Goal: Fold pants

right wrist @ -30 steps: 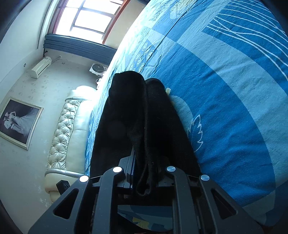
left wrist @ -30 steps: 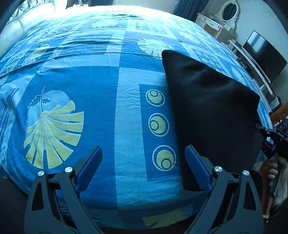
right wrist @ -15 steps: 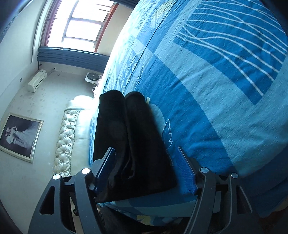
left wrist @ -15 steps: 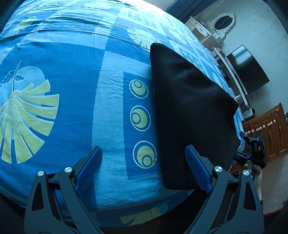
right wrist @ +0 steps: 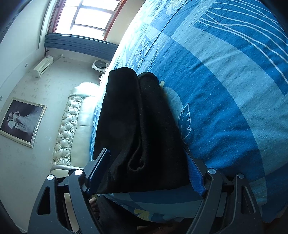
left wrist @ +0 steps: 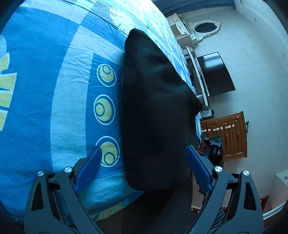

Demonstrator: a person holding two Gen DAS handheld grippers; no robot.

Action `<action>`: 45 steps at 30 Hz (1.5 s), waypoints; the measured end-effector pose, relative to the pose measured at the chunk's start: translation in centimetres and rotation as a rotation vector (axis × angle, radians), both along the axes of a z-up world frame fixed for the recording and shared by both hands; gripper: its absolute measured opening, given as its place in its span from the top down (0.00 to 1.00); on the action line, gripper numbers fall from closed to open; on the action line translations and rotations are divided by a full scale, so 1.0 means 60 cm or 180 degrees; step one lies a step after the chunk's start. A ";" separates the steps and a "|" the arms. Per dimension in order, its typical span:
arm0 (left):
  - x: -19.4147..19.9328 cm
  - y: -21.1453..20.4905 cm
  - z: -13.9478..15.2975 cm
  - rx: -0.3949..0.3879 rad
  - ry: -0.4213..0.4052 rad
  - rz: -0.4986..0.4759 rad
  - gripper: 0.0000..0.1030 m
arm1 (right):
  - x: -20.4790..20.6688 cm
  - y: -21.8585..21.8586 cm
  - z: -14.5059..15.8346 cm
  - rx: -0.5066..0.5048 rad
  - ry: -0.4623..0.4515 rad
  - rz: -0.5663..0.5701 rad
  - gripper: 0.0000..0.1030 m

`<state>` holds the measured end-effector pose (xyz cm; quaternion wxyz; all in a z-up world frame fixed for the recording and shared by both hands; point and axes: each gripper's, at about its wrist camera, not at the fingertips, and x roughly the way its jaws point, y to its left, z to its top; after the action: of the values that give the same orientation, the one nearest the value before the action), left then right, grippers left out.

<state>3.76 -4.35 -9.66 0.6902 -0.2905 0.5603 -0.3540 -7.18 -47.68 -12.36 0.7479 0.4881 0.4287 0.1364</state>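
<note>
Now both jaws wide apart, gripping nothing, astride folded black pants [left wrist: 154, 111] on bed [left wrist: 54, 100].

Blue patterned bedspread [left wrist: 54, 100], wall TV [left wrist: 215, 73], wooden cabinet [left wrist: 228, 135], bright window [right wrist: 90, 16], tufted headboard [right wrist: 72, 126]

— Item one, textile?
— Black pants [left wrist: 154, 111], folded into a long slab, lying on my bed's blue patterned sheet [left wrist: 59, 100], near its edge.

— Item two, fingers?
— My left gripper [left wrist: 143, 166]: blue-padded fingers [left wrist: 88, 169] spread wide, the pants' near end between them, untouched.

— Background stock?
— Dark television [left wrist: 214, 73], oval mirror [left wrist: 205, 27], wooden cabinet [left wrist: 226, 136], right gripper [left wrist: 215, 144] beyond the bed edge.
</note>
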 end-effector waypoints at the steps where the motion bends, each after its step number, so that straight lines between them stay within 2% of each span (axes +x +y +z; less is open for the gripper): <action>1: 0.003 -0.012 -0.002 0.0009 -0.0014 -0.0068 0.10 | 0.000 0.001 0.001 -0.0006 -0.0004 0.0016 0.21; 5: 0.006 -0.057 -0.003 0.0156 -0.0110 -0.0216 0.12 | 0.002 -0.006 -0.004 0.0015 -0.0051 0.0044 0.21; 6: 0.006 -0.067 -0.004 0.0214 -0.0124 -0.0225 0.25 | 0.002 -0.004 -0.003 -0.0002 -0.0060 0.0055 0.21; 8: 0.006 -0.078 -0.009 0.0303 -0.0078 -0.0224 0.36 | 0.004 0.005 -0.001 -0.0131 -0.0059 0.0125 0.22; 10: 0.004 -0.081 -0.009 0.0345 -0.0096 -0.0208 0.45 | 0.008 0.023 0.004 -0.0392 -0.0019 0.0251 0.28; 11: 0.003 -0.083 -0.008 0.0371 -0.0103 -0.0199 0.49 | 0.010 0.029 0.005 -0.0480 0.0020 0.0305 0.39; 14: -0.001 -0.085 -0.001 0.0424 -0.0138 -0.0159 0.56 | 0.006 0.027 0.007 -0.0487 0.0010 0.0281 0.47; 17: -0.004 -0.092 0.014 0.0586 -0.0240 -0.0151 0.60 | 0.005 0.037 0.020 -0.0449 -0.0076 0.0285 0.53; 22: -0.007 -0.071 0.044 0.0917 -0.0415 -0.0107 0.62 | 0.025 0.081 0.038 -0.0521 -0.0122 0.0436 0.55; 29: -0.018 0.025 0.058 0.1211 -0.0427 0.0093 0.62 | 0.067 0.169 0.028 -0.0434 -0.0134 0.0779 0.55; 37: -0.046 0.126 0.059 0.1297 -0.0431 0.0375 0.62 | 0.090 0.257 0.017 -0.0388 -0.0138 0.1073 0.55; 43: -0.051 0.144 0.057 0.1249 -0.0444 0.0431 0.61 | 0.088 0.273 0.009 -0.0350 -0.0100 0.1072 0.55; 45: -0.055 0.142 0.058 0.1303 -0.0512 0.0406 0.61 | 0.086 0.272 0.007 -0.0325 -0.0086 0.1048 0.55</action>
<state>0.49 4.14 -6.18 0.7982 -0.1501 0.5441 -0.2106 -2.03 -31.35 -11.95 0.7449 0.3709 0.4992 0.2416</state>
